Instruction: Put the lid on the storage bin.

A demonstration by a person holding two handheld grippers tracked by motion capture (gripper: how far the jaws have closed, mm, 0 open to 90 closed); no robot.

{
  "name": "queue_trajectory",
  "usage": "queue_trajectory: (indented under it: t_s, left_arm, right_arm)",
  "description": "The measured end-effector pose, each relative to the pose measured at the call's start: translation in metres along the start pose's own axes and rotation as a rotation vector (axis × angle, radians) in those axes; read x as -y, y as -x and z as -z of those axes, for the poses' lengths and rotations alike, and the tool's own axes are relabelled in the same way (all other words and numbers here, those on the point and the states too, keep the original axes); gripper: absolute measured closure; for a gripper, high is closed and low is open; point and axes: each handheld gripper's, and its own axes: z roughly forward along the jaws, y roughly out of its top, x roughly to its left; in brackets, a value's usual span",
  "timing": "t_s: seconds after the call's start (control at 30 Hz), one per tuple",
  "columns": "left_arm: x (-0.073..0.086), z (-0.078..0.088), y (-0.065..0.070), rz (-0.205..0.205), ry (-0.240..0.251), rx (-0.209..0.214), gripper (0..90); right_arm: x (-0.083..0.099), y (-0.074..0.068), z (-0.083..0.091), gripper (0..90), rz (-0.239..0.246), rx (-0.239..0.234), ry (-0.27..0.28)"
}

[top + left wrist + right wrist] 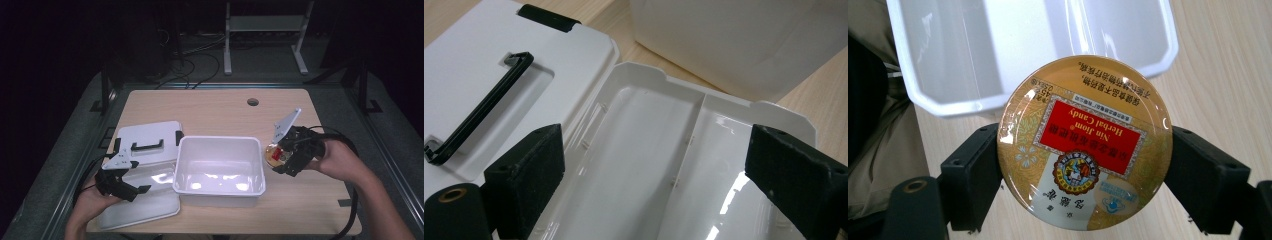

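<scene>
Two jaws of the right gripper (1083,175) pinch the round candy tin (1085,142) by its smooth edge, beyond them the white tub (220,165); it may slip or hit the rim. The left gripper (654,175) is wide open over a shallow tray (664,160).

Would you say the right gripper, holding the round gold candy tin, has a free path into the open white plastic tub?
Probably yes: the right gripper holds the round gold candy tin just beside the white plastic tub, whose top is open, with nothing between.
</scene>
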Motion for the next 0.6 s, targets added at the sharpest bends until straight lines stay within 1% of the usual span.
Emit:
queue_trajectory:
  t_s: [0.27,0.4,0.6]
  left_arm:
    - [0.002,0.001,0.000,0.008,0.003,0.002,8.8]
    - [0.002,0.001,-0.001,0.012,0.006,0.004,8.8]
    - [0.003,0.000,-0.001,0.011,0.002,0.005,8.7]
  right_arm:
    - [-0.018,-0.001,-0.003,20.1,0.032,-0.018,0.000]
    - [-0.028,-0.003,-0.009,20.1,0.055,-0.029,-0.002]
    - [-0.040,-0.004,-0.018,20.1,0.074,-0.050,-0.012]
